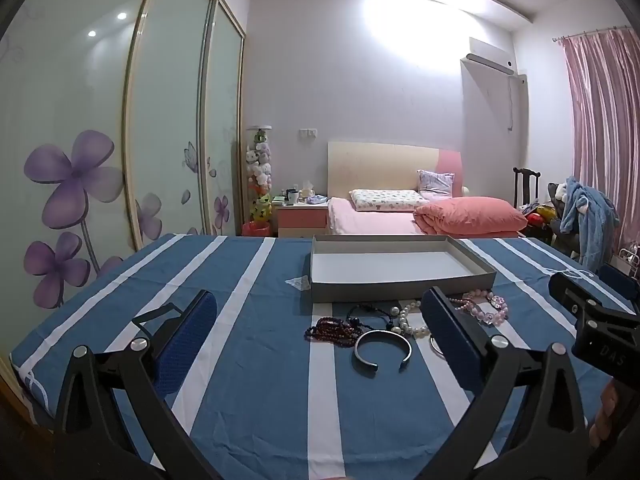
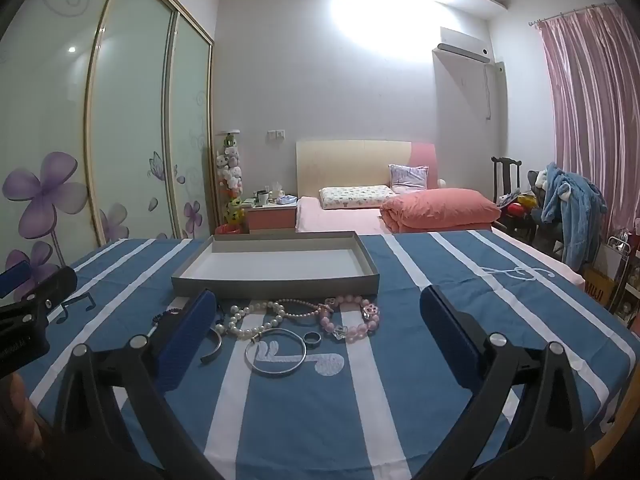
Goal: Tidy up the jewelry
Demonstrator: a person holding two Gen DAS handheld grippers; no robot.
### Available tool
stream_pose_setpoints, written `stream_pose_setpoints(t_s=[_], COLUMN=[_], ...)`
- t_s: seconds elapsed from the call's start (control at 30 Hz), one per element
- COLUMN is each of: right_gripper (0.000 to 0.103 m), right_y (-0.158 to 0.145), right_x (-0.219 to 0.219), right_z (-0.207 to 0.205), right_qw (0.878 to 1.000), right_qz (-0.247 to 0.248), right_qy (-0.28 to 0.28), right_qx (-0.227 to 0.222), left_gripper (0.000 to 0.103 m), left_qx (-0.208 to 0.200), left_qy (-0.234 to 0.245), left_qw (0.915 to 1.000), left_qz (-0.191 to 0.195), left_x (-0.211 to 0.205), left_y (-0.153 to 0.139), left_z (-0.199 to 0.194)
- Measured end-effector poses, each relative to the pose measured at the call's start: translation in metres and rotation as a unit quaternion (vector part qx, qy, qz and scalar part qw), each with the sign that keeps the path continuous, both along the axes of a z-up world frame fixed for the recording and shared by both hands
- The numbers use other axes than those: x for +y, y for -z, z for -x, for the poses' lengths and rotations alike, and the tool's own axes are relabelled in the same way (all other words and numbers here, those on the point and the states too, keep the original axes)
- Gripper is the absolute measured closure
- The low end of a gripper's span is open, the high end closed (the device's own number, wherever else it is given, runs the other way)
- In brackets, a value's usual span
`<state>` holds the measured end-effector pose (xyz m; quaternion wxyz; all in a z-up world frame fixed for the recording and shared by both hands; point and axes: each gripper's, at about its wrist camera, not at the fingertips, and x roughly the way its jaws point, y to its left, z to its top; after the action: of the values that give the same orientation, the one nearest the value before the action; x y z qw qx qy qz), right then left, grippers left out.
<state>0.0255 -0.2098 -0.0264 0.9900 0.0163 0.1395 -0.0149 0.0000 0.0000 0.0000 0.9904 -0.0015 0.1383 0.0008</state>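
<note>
Your left gripper (image 1: 320, 316) is spread wide and holds nothing; between its fingers lie the open cuff bangle (image 1: 382, 347) and dark red beads (image 1: 330, 330), with the pearls (image 1: 408, 320) just inside the right finger (image 1: 452, 336). Your right gripper (image 2: 316, 316) is equally wide and empty; the silver bangle (image 2: 276, 353), small ring (image 2: 312, 339) and pink bracelet (image 2: 352, 318) lie between its fingers. The gray tray (image 2: 276, 285) sits just beyond the fingertips on the striped cloth (image 2: 460, 280).

Matt grey cardboard tray (image 2: 276, 282), glossy metal bangle (image 2: 275, 354), shiny pearl beads (image 2: 256, 326), striped cloth cover (image 2: 460, 280)
</note>
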Motion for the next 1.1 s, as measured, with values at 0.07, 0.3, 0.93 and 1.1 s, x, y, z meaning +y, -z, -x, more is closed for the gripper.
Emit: stream_pose_setpoints(t_s=[0.07,0.3,0.93,1.1], right_gripper=[0.004,0.004,0.004,0.004], right_y=[0.0001,0.0000,0.0005,0.0006], right_x=[-0.0003,-0.0005,-0.0006,-0.0007], right_z=[-0.0001,0.0001,-0.0002,-0.0005], right_qw=[1.000,1.000,1.000,1.000], right_qz=[-0.001,-0.001,0.000,0.000], right_qy=[0.000,0.000,0.000,0.000], right_qx=[0.001,0.002,0.004,0.004], left_gripper=[0.002,0.002,0.002,0.002], left_qx=[0.000,0.002,0.003,0.003], left_qy=[0.001,0.001,0.001,0.001], left_qw=[1.0000,1.0000,1.0000,1.0000], left_qz=[-0.001,0.000,0.000,0.001], left_x=[-0.0002,-0.0001,0.0000,0.0000], left_y=[0.0000,0.0000,0.0001,0.0001], left_z=[0.0000,-0.0001,-0.0003,-0.0003])
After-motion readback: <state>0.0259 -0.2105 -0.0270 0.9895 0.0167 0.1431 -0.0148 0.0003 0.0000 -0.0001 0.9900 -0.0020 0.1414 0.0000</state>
